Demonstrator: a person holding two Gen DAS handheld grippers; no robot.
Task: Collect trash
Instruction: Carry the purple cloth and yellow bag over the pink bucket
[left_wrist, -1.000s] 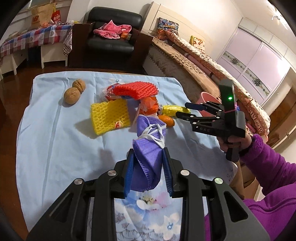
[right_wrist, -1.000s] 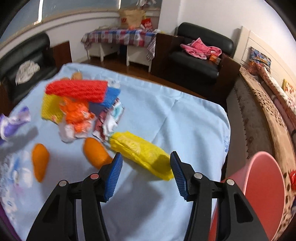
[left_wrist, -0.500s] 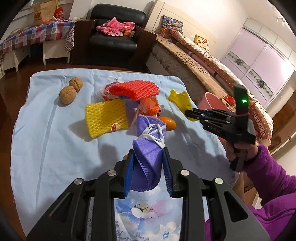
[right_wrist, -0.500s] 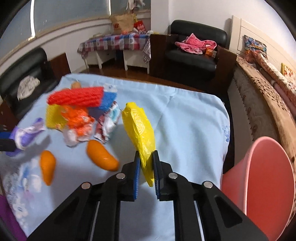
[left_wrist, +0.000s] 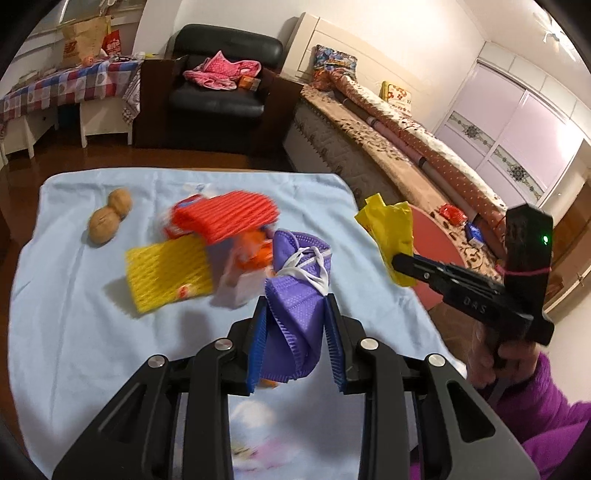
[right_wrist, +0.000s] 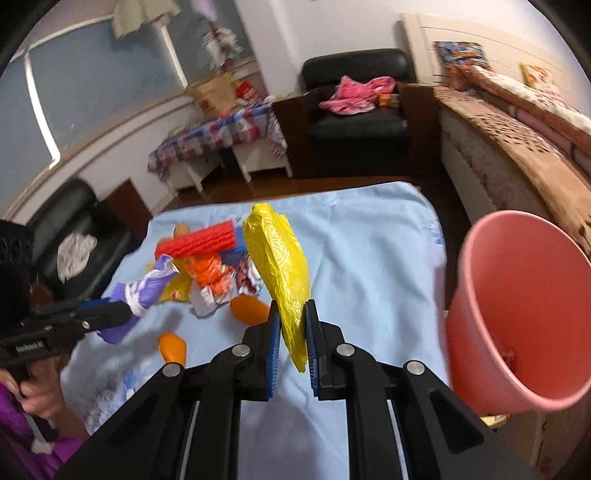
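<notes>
On the blue-clothed table (left_wrist: 74, 332) lies a heap of foam nets and wrappers (left_wrist: 221, 236), beside it the pink bucket (right_wrist: 517, 314), while the right tool (right_wrist: 293, 343) grips a yellow plastic bag (right_wrist: 280, 258) aloft and the left tool (left_wrist: 295, 332) clamps a purple face mask (left_wrist: 295, 295).

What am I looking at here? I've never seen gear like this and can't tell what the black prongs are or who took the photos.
No robot: a person holds two hand tools, each with a camera looking along its fingers. One picture comes from the left gripper, shut on a purple face mask. The other comes from the right gripper, shut on a yellow plastic bag near a pink bin. The blue cloth holds foam fruit nets, wrappers and two walnuts.
</notes>
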